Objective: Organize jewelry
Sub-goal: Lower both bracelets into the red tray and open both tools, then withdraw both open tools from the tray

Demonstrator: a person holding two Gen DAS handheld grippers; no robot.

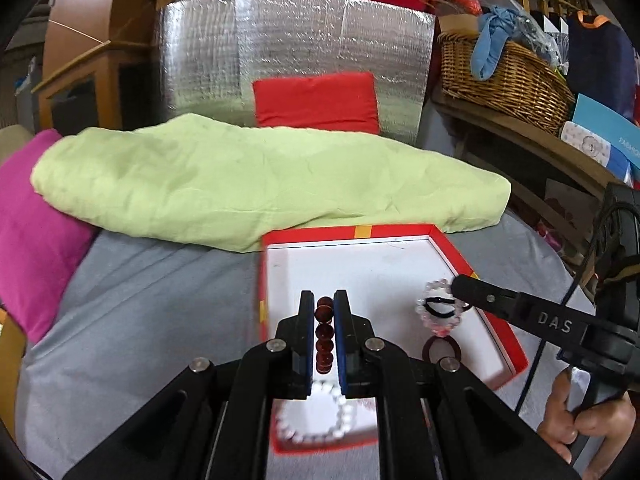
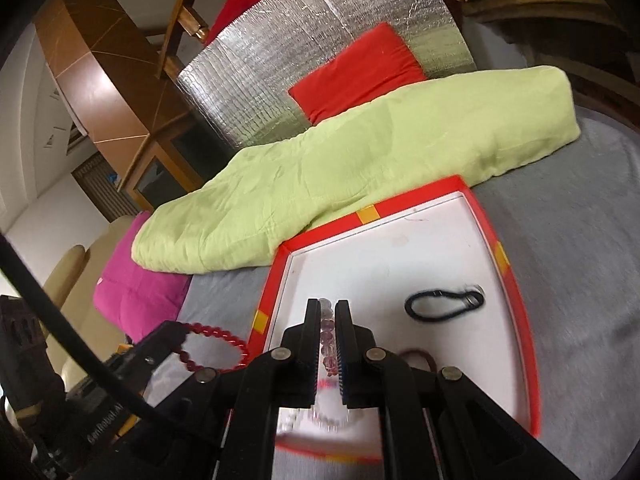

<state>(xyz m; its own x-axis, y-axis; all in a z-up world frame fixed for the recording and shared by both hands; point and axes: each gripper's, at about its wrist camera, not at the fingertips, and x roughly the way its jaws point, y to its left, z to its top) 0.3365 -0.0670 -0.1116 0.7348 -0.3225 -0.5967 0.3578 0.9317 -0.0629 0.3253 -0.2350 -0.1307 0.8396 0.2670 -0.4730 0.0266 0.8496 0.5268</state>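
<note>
A red box with a white floor (image 1: 360, 264) lies on the grey cloth; it also shows in the right wrist view (image 2: 376, 256). My left gripper (image 1: 324, 304) is shut on a dark red bead bracelet (image 1: 324, 336), held over the box's left side; the bracelet's loop shows in the right wrist view (image 2: 212, 344). My right gripper (image 2: 327, 308) is shut on a clear bead bracelet (image 2: 328, 336), seen hanging over the box in the left wrist view (image 1: 436, 308). A black hair tie (image 2: 442, 304) and a dark red hair tie (image 1: 442, 350) lie in the box. A white bead bracelet (image 1: 316, 416) lies beneath my left gripper.
A folded light green cloth (image 1: 256, 184) lies just behind the box, a magenta cushion (image 1: 32, 232) at the left. A silver foil panel (image 1: 296, 52) with a red cushion (image 1: 316, 102) stands at the back. A wicker basket (image 1: 500, 68) sits on a shelf at the right.
</note>
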